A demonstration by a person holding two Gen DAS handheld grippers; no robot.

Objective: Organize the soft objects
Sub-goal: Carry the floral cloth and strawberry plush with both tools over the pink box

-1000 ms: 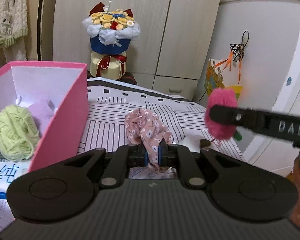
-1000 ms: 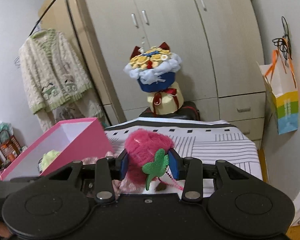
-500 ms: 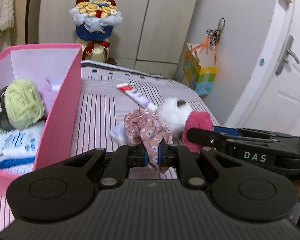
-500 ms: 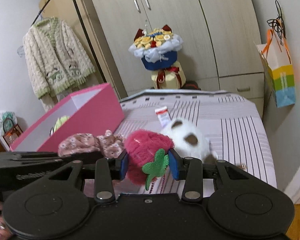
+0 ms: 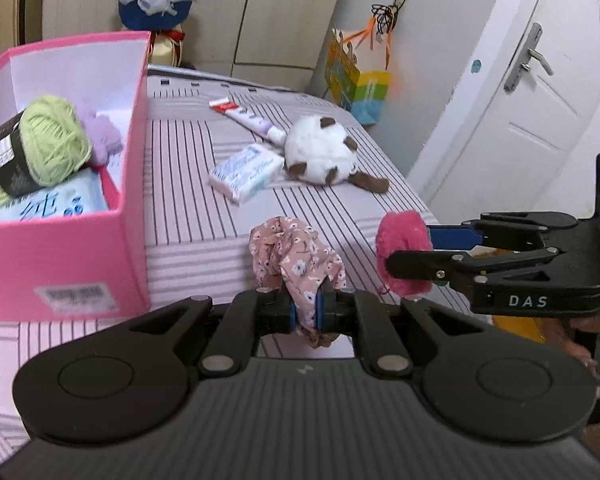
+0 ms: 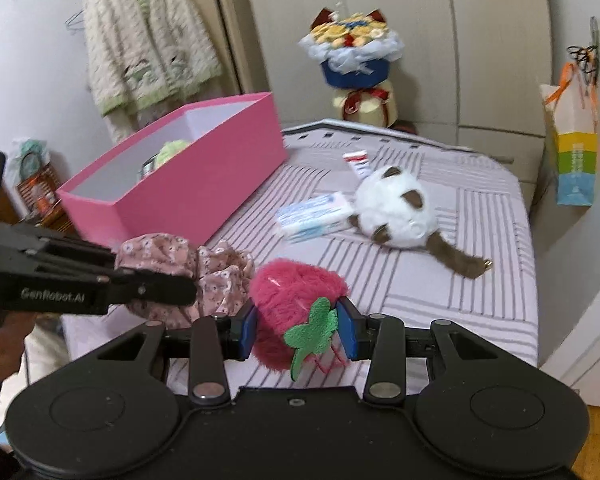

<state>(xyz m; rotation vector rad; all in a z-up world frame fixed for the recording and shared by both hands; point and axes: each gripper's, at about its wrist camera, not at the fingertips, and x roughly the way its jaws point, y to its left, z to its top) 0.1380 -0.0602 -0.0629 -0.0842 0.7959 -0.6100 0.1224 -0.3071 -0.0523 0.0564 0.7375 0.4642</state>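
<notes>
Yarn [image 5: 40, 142] sits in the pink box [image 5: 134, 208] far left on the striped bed [image 5: 204, 216]. My left gripper [image 5: 305, 312] clenches a floral scrunchie [image 5: 296, 256], its ruffles bunching up and forward. My right gripper [image 6: 296, 330] grips a plush strawberry [image 6: 296, 292], leaf end toward me. Ahead lie a tissue pack [image 5: 246, 172], tube [image 5: 244, 118] and white plush toy [image 5: 322, 156], tail pointing right.

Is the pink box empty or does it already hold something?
Not empty. The pink box holds a green yarn ball and a blue packet.
</notes>
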